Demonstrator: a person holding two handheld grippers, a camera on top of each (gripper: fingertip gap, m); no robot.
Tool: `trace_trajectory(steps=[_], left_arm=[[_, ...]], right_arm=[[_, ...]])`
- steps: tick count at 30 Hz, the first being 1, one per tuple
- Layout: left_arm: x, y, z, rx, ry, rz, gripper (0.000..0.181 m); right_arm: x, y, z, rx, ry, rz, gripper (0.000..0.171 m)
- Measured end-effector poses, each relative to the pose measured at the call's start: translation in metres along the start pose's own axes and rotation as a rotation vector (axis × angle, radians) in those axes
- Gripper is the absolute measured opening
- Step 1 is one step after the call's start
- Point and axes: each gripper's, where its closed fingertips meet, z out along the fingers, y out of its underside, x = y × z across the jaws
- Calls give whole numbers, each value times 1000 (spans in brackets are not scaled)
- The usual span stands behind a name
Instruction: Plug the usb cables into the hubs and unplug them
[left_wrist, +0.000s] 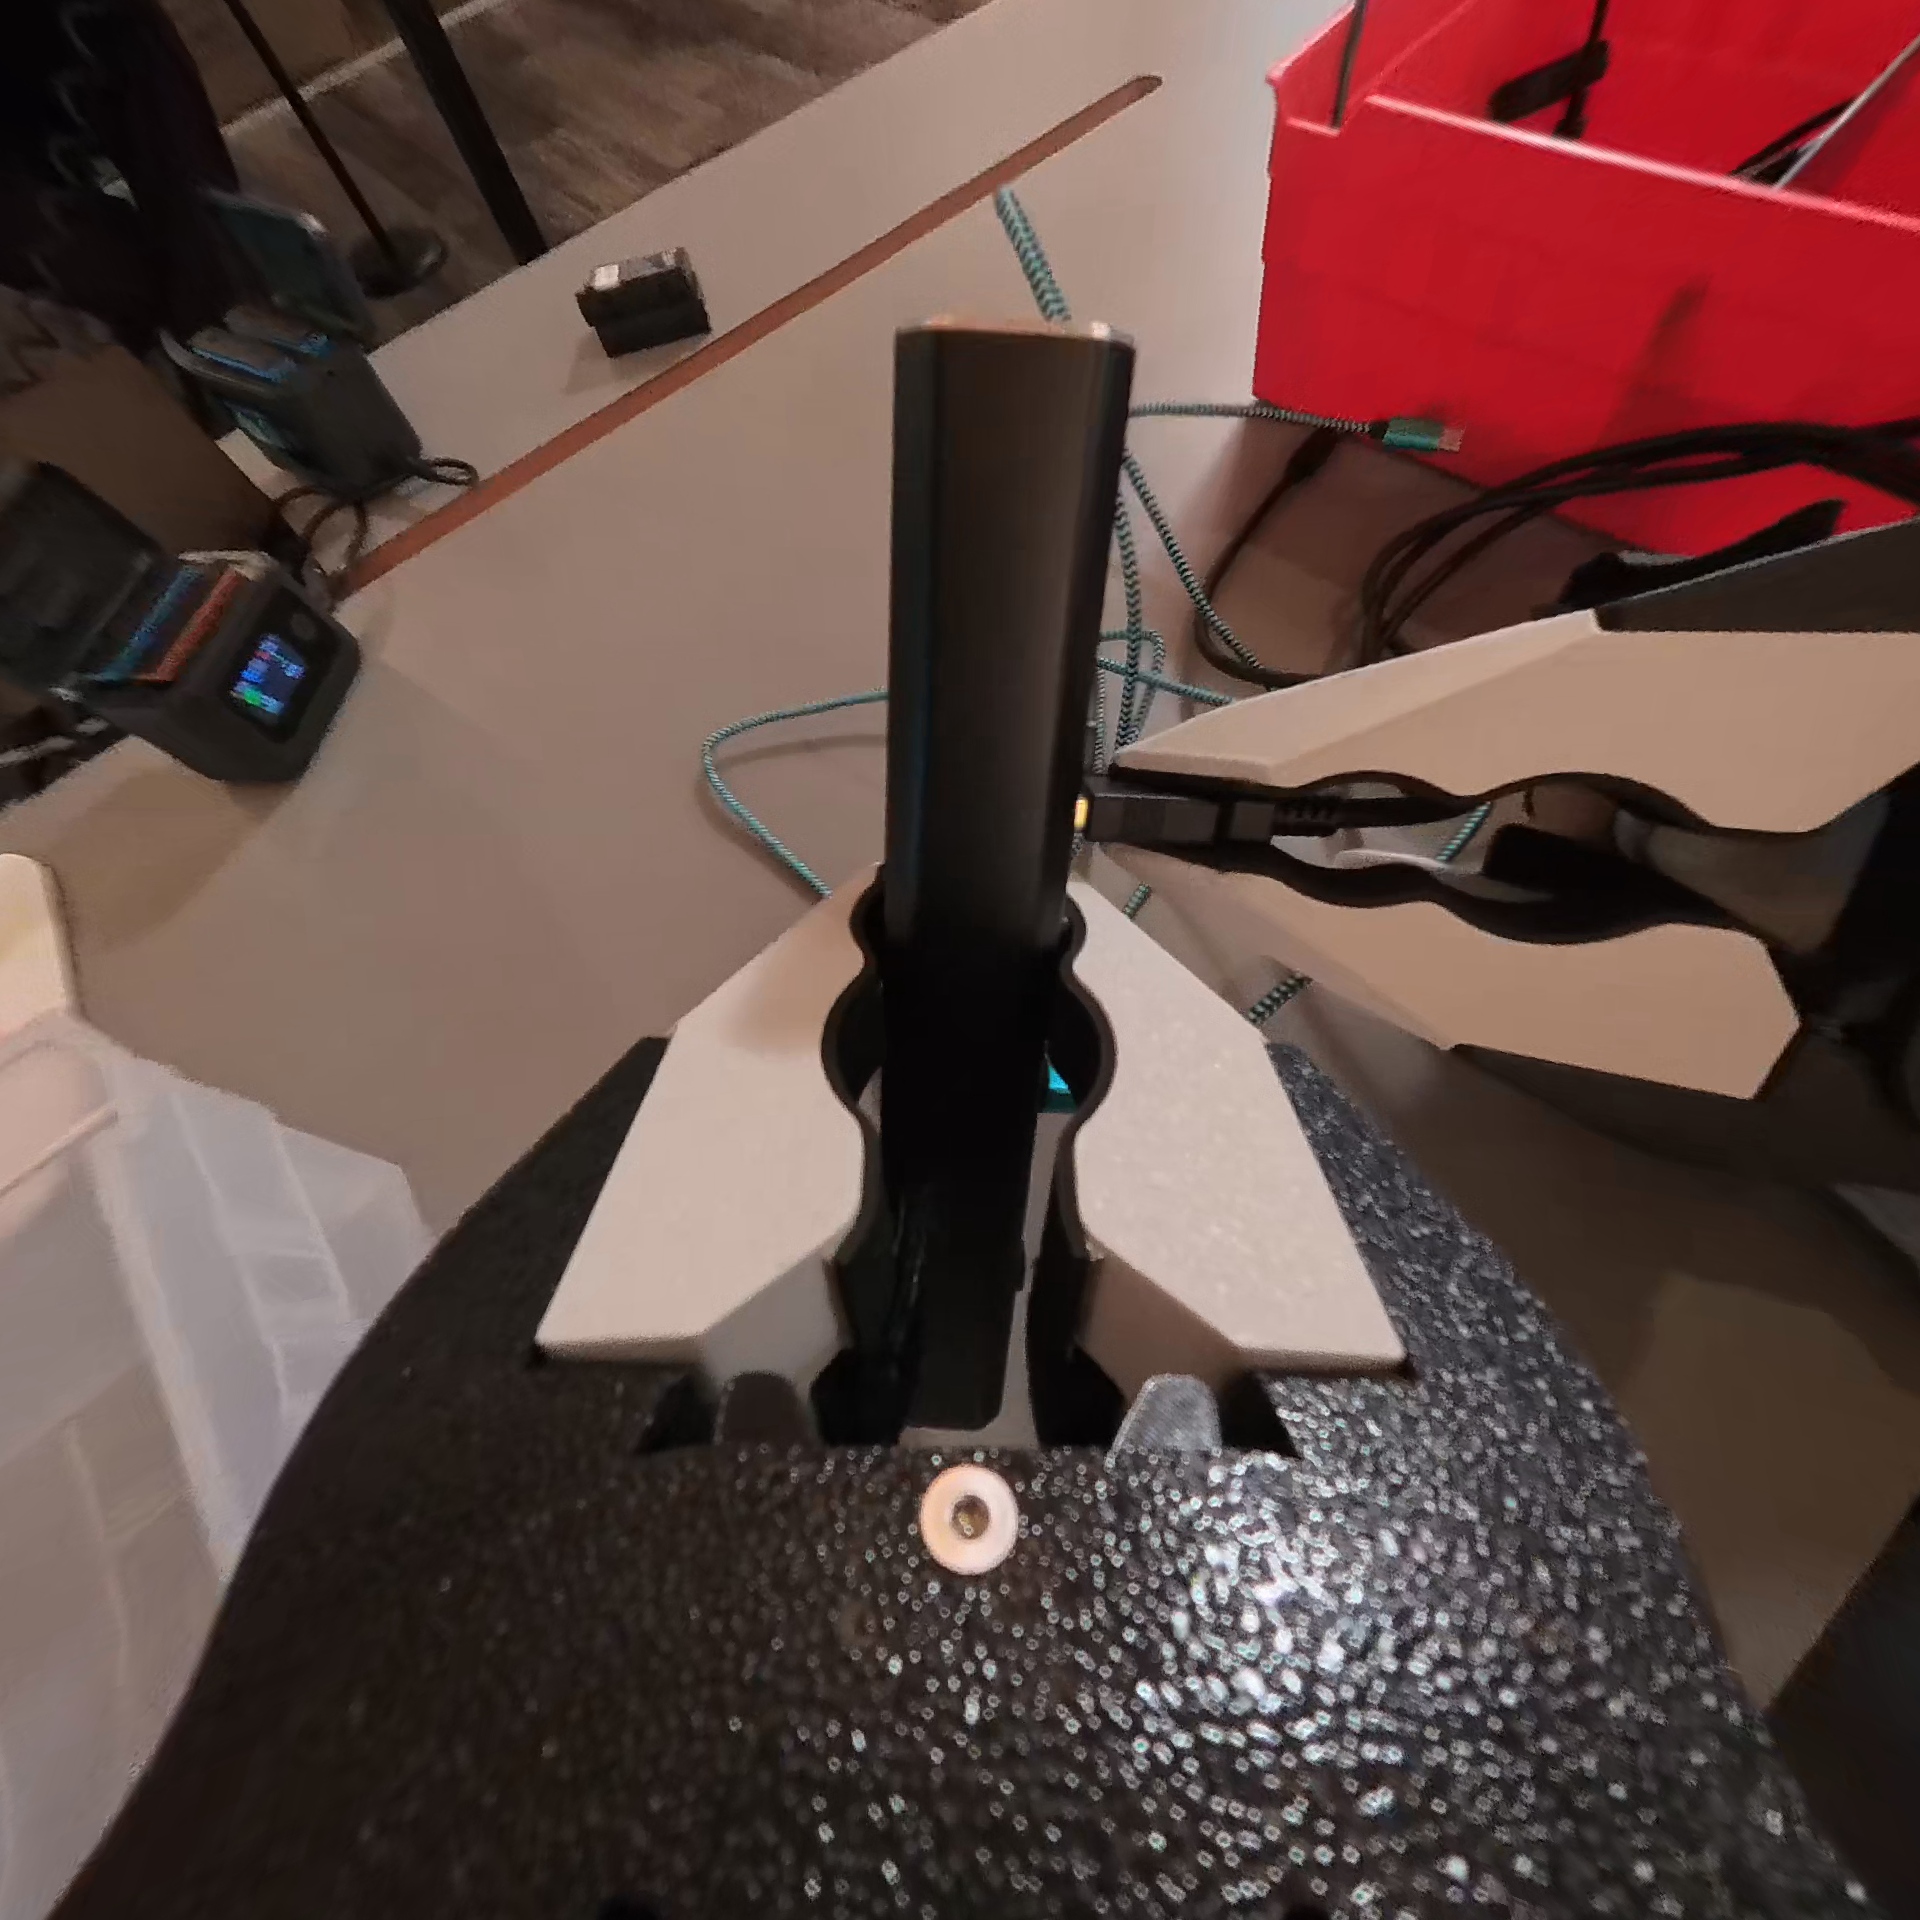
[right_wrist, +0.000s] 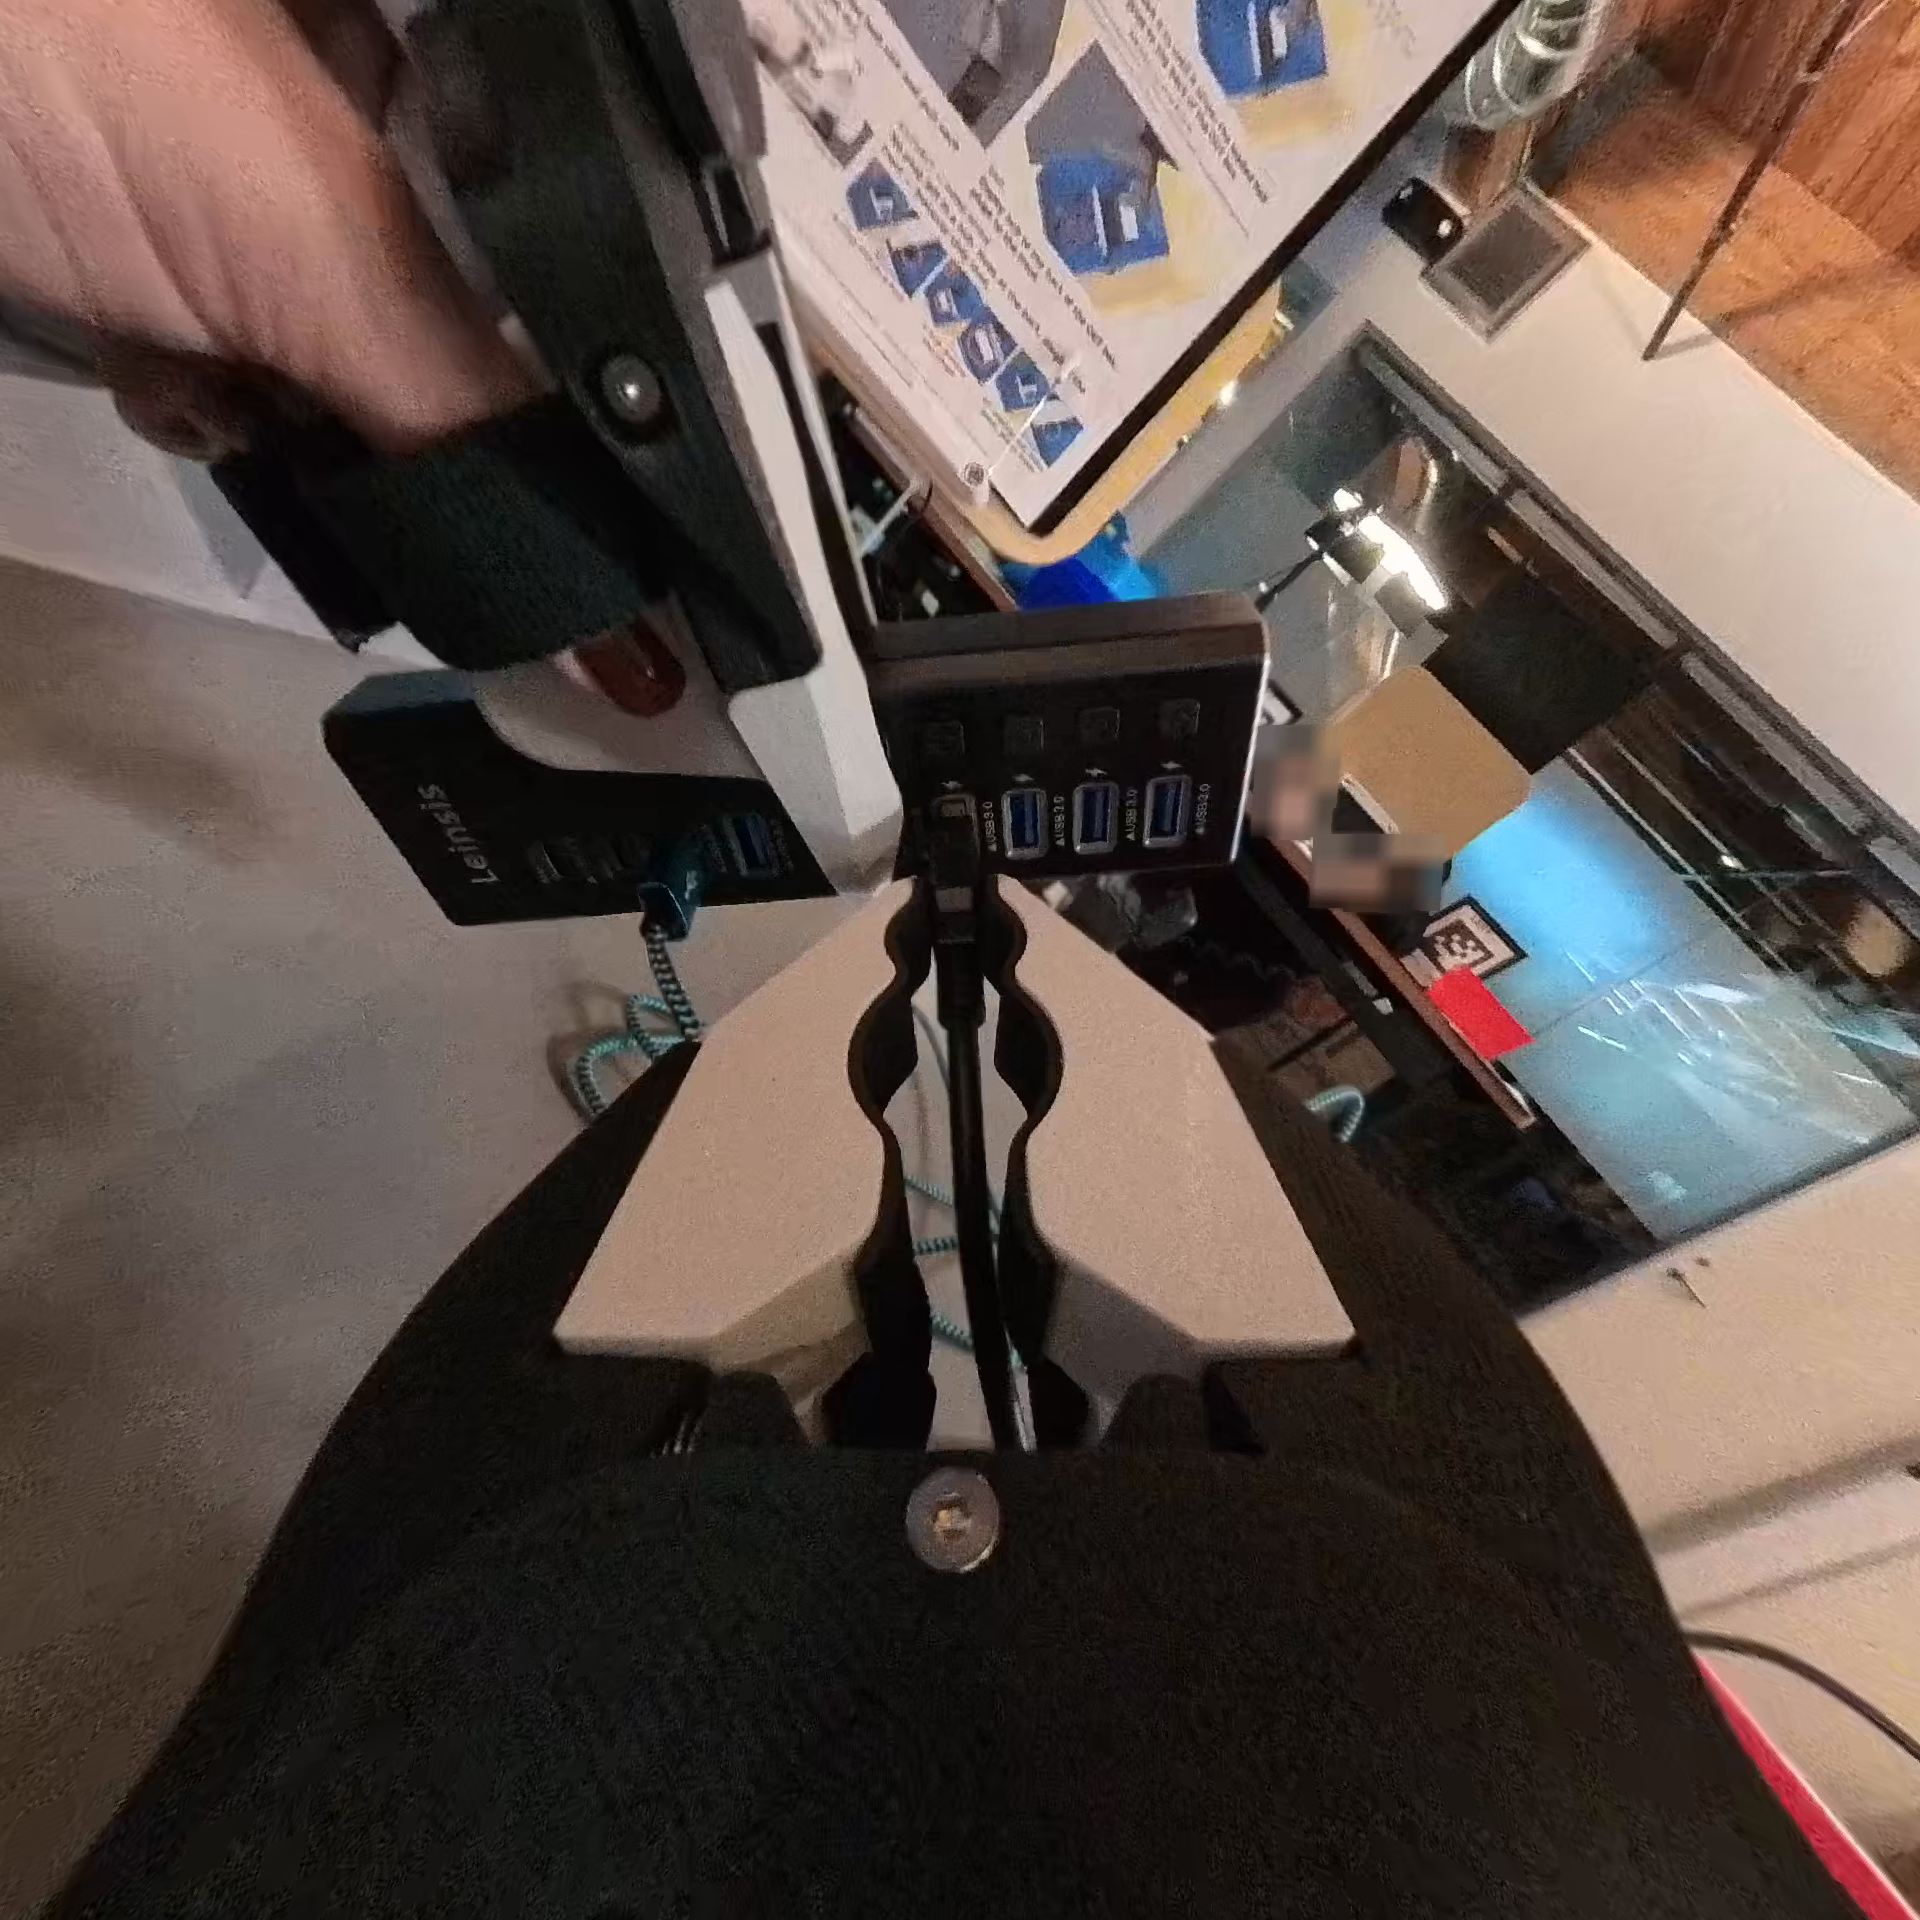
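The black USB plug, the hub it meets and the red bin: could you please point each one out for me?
black USB plug (left_wrist: 1153, 818): left wrist view, on the plug's body.
hub (right_wrist: 1070, 665): right wrist view, on its top face above the ports.
red bin (left_wrist: 1558, 312): left wrist view, on its front wall.

The left wrist view looks forward along the left gripper (left_wrist: 971, 935), tilted down over the pale table (left_wrist: 499, 852), toward a red bin (left_wrist: 1558, 291) at its far right. It sits very near the black hub (left_wrist: 1003, 623), seen edge-on. The right wrist view looks along the right gripper (right_wrist: 954, 914) from the side, facing the hub's (right_wrist: 1070, 748) port face at close range. Both views share the hub, the black plug (left_wrist: 1164, 816) (right_wrist: 951, 831) and the teal braided cable (left_wrist: 1039, 249) (right_wrist: 623, 1029); each also shows the other gripper.
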Motion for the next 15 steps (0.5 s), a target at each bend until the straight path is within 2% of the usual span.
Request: trace_trajectory(steps=[1,3,5,8,12,14,15], left_arm=[[0,-1,-5,-1,-22,31,25],[-10,-2,-6,-18,-86,27,24],[-60,14,-15,-102,-266,7,24],[-60,2,-29,41,-92,-179,24],[-46,-3,-31,63,-67,-152,24],[-47,0,-30,76,-79,-160,24],[-50,3,-30,75,-107,-156,24]], right_arm=[[0,-5,-2,22,2,12,7],[0,-8,-5,24,29,-1,7],[0,-20,-19,73,49,16,7],[-7,-13,-23,45,37,-2,7],[-18,39,0,-210,-78,122,7],[-25,44,4,-230,-121,139,10],[-26,42,3,-218,-129,153,18]])
